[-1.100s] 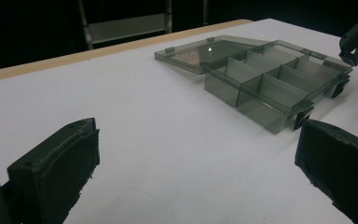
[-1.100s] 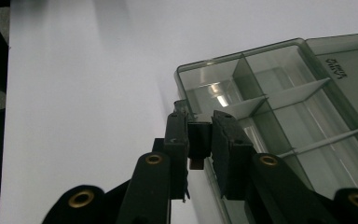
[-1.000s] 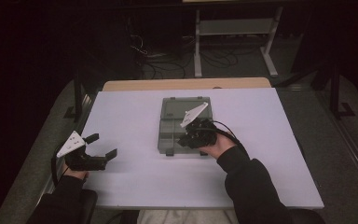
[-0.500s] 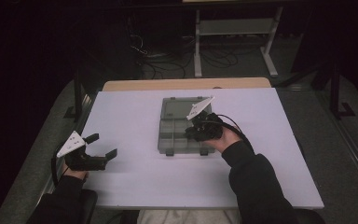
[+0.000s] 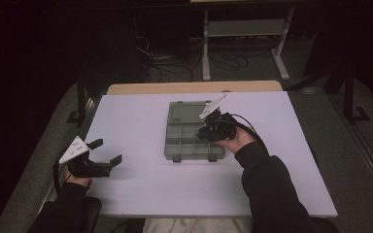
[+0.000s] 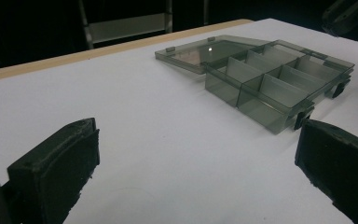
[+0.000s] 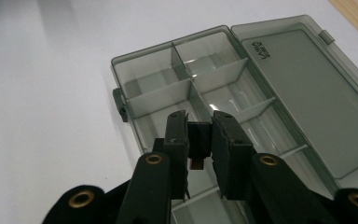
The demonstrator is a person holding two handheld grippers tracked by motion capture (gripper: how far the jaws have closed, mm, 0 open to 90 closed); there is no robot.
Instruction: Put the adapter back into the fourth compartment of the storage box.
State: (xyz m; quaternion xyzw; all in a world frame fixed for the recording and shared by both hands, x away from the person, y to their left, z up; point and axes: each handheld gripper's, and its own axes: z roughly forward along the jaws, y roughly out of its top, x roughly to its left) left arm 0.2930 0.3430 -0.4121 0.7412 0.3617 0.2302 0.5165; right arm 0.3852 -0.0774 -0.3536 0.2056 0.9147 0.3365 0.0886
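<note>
On the left side of the white table top (image 5: pixel 141 194), the left gripper (image 5: pixel 108 151) rested low near the front edge, with its two black jaws wide apart and nothing between them; in the left gripper view only bare table was seen between its pads (image 6: pixel 60 172). In the middle of the table lay the smoky grey transparent plastic organiser box (image 5: pixel 194 141), with its flat lid (image 5: pixel 188 112) opened fully and lying on the table on the far side. The box was divided by thin walls into several compartments, all of them looking empty, and two small dark latches (image 5: pixel 176 158) stood on its near edge. On the right, the right gripper (image 7: pixel 200 140) hovered over the compartments near the right end of the box, with its jaws close together; a small dark piece seemed to sit between them, but I could not tell what it was. To do this step well, I think the person should keep the gripper steady over one compartment, lower it straight between the thin dividers without touching them, because the light box could slide easily, and release only when the tips are inside the walls.
</note>
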